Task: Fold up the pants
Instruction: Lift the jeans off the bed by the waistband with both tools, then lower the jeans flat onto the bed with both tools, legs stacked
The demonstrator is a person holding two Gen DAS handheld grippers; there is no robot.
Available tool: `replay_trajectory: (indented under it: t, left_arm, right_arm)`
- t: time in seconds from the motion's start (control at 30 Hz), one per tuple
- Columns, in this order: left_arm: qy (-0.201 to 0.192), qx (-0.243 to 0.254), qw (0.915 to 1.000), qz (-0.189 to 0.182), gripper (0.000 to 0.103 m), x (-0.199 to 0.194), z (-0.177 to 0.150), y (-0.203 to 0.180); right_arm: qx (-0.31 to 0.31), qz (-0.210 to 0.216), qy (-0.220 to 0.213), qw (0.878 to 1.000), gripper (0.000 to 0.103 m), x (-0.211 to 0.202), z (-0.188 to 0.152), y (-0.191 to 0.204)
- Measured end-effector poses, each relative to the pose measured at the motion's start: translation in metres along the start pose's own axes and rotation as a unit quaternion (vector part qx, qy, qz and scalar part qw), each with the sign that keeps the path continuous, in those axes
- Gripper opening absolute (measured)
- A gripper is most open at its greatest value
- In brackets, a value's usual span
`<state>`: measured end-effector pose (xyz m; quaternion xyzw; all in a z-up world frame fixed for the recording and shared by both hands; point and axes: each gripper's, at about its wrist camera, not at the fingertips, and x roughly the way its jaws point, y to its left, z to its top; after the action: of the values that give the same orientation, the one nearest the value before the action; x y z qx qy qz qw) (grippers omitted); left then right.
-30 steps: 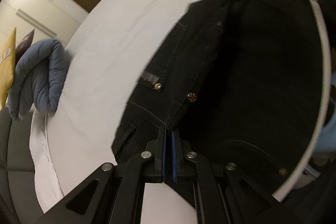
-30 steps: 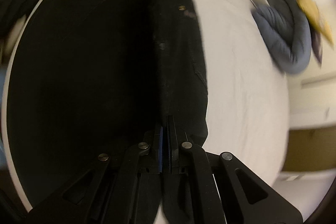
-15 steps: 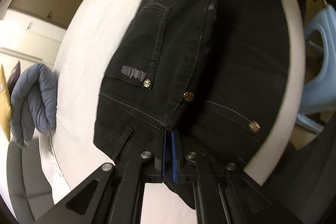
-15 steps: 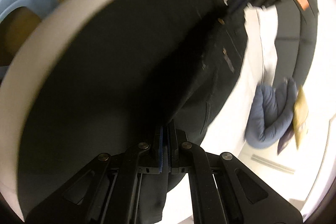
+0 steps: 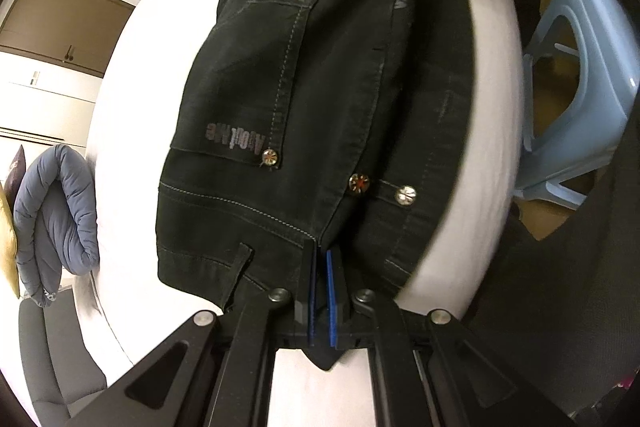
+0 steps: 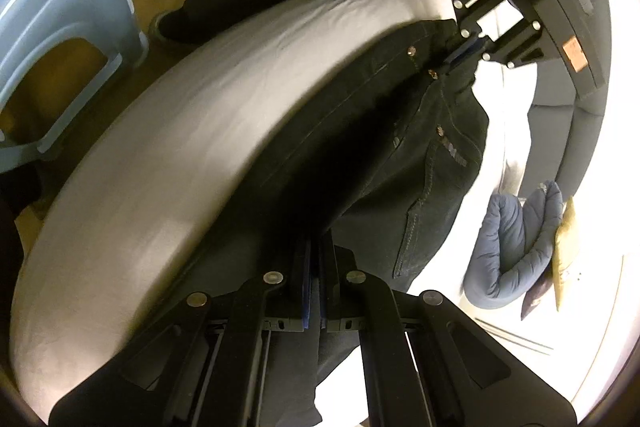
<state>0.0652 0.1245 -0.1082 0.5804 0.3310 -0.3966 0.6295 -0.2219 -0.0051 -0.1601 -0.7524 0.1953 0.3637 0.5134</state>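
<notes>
Left wrist view is showing a puffy blue quilt lying at nine o'clock while both grippers' fingers are pinching stiff black denim pants on the white bed.

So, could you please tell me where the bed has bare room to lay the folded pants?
Bare sheet lies between the pants and the blue quilt. The near edge strip beside the stool is narrow. Both tools grip the pants.

Warm, dim indoor light. Strong fisheye bending and dark vignette at all edges. Black pants nearly featureless in shadow, stitching and rivets catching small glints. White bed softly motion-blurred near its rim, blown out toward the far right in the right wrist view.
</notes>
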Motion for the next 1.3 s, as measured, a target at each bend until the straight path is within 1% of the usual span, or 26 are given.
replay_trajectory:
  t: [0.03, 0.17, 0.23, 0.37, 0.47, 0.6, 0.67, 0.7, 0.73, 0.77, 0.8, 0.9, 0.97, 1.0, 1.03, 1.07, 1.1, 1.17, 1.2, 1.23, 1.27, 1.3]
  left_arm:
    - [0.000, -0.001, 1.0000, -0.001, 0.004, -0.003, 0.003, -0.006]
    - [0.007, 0.006, 0.9999, -0.009, 0.004, -0.002, 0.001, -0.013]
    - [0.007, 0.001, 0.9999, -0.014, 0.004, -0.001, 0.000, -0.016]
    - [0.007, -0.003, 0.9998, -0.018, 0.004, 0.005, -0.003, -0.014]
    - [0.008, -0.012, 0.9997, -0.019, 0.004, 0.011, -0.003, -0.015]
    - [0.005, -0.017, 0.9998, -0.002, 0.006, 0.016, 0.001, -0.021]
    - [0.006, -0.021, 0.9997, 0.011, 0.013, 0.011, 0.001, -0.028]
    - [0.012, -0.029, 0.9994, 0.017, 0.029, 0.009, -0.001, -0.026]
    - [0.020, -0.037, 0.9988, 0.027, 0.050, 0.006, -0.004, -0.024]
    - [0.024, -0.045, 0.9983, 0.026, 0.060, 0.001, -0.007, -0.021]
    - [0.023, -0.054, 0.9982, 0.016, 0.071, -0.006, -0.011, -0.018]
    - [0.033, -0.079, 0.9960, 0.025, 0.071, -0.025, -0.016, -0.012]
    - [0.017, -0.112, 0.9931, 0.028, 0.071, -0.039, -0.013, -0.001]
    - [-0.006, -0.151, 0.9882, 0.028, 0.071, -0.048, -0.006, 0.010]
    - [-0.022, -0.183, 0.9825, 0.024, 0.071, -0.051, 0.000, 0.018]
    - [-0.041, -0.218, 0.9750, 0.018, 0.071, -0.053, 0.009, 0.026]
    - [-0.055, -0.240, 0.9690, 0.013, 0.071, -0.052, 0.016, 0.032]
    - [-0.083, -0.284, 0.9551, 0.016, 0.071, -0.045, 0.038, 0.041]
    - [-0.092, -0.310, 0.9461, 0.010, 0.071, -0.036, 0.050, 0.046]
    - [-0.100, -0.332, 0.9381, 0.000, 0.071, -0.027, 0.059, 0.050]
    - [-0.104, -0.355, 0.9292, -0.006, 0.071, -0.017, 0.068, 0.054]
    - [-0.104, -0.380, 0.9192, -0.013, 0.069, -0.005, 0.077, 0.057]
  right_arm:
    - [0.005, 0.000, 0.002, 1.000, 0.002, -0.018, 0.006, 0.007]
    - [0.015, 0.003, 0.005, 1.000, 0.002, -0.018, 0.008, 0.004]
    - [0.022, 0.006, 0.001, 1.000, 0.002, -0.030, 0.010, 0.015]
    - [0.044, 0.017, 0.000, 0.999, 0.002, -0.023, 0.009, 0.020]
    - [0.061, 0.023, 0.006, 0.998, 0.002, -0.008, 0.007, 0.013]
    - [0.076, 0.026, 0.009, 0.997, 0.003, 0.008, 0.005, 0.008]
    - [0.090, 0.020, 0.011, 0.996, 0.003, 0.013, 0.004, 0.009]
    - [0.099, 0.017, 0.012, 0.995, 0.003, 0.008, 0.005, 0.015]
    - [0.106, 0.014, 0.013, 0.994, 0.003, 0.007, 0.003, 0.016]
    - [0.125, 0.012, 0.014, 0.992, 0.003, 0.009, 0.003, 0.013]
    - [0.135, 0.010, 0.015, 0.991, 0.003, 0.007, 0.002, 0.016]
    - [0.175, -0.001, 0.020, 0.984, 0.004, 0.011, 0.003, 0.010]
    - [0.204, -0.008, 0.023, 0.979, 0.004, 0.015, 0.005, 0.006]
    - [0.221, -0.009, 0.024, 0.975, 0.005, 0.016, 0.005, 0.004]
    - [0.249, -0.011, 0.024, 0.968, 0.007, 0.016, 0.004, 0.001]
    - [0.282, -0.014, 0.022, 0.959, 0.011, 0.016, 0.003, -0.004]
    - [0.307, -0.014, 0.020, 0.951, 0.012, 0.015, 0.001, -0.007]
    - [0.398, 0.003, 0.007, 0.917, 0.012, 0.009, -0.005, -0.021]
    - [0.427, 0.007, 0.002, 0.904, 0.014, 0.008, -0.008, -0.024]
    - [0.473, 0.021, -0.008, 0.881, 0.016, 0.003, -0.014, -0.030]
    - [0.531, 0.044, -0.023, 0.846, 0.025, -0.002, -0.024, -0.036]
    - [0.582, 0.064, -0.035, 0.810, 0.041, -0.005, -0.035, -0.041]
